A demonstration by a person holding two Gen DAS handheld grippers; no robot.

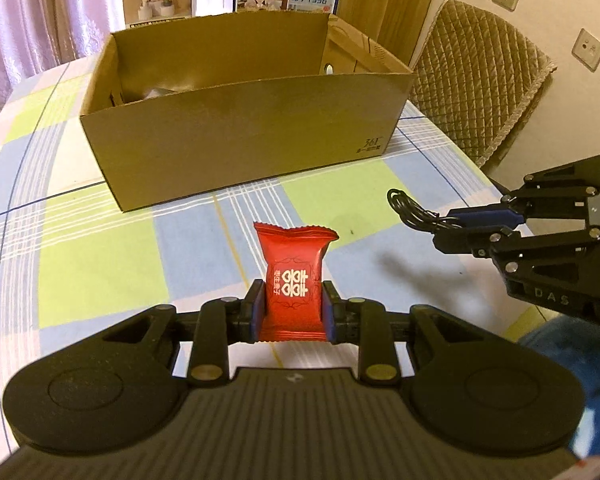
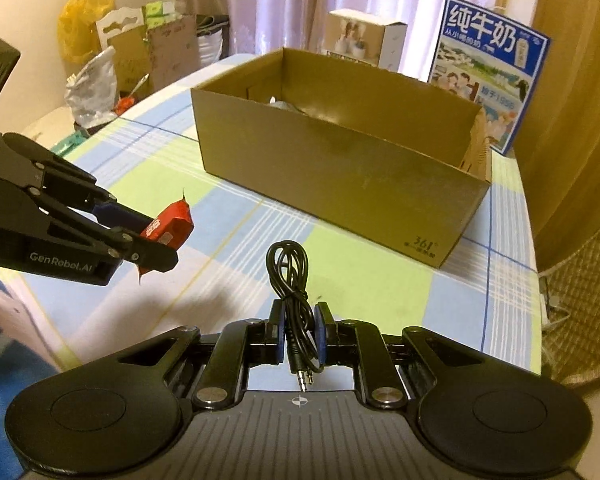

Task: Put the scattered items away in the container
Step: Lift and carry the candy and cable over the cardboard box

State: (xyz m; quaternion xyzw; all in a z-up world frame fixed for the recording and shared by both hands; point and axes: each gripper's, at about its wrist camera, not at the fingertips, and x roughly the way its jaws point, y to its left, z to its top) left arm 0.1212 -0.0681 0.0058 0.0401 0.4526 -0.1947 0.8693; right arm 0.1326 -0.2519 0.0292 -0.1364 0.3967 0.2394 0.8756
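Pinching a red candy packet, the left gripper holds it above the checked tablecloth, short of the open cardboard box. Right gripper clamps a coiled black audio cable, likewise near the box.

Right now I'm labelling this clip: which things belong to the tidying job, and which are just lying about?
Job:
left tool, shut on red snack packet
right tool, shut on coiled black audio cable
cardboard box

Lying about:
blue milk carton
white product box
quilted chair
checked tablecloth
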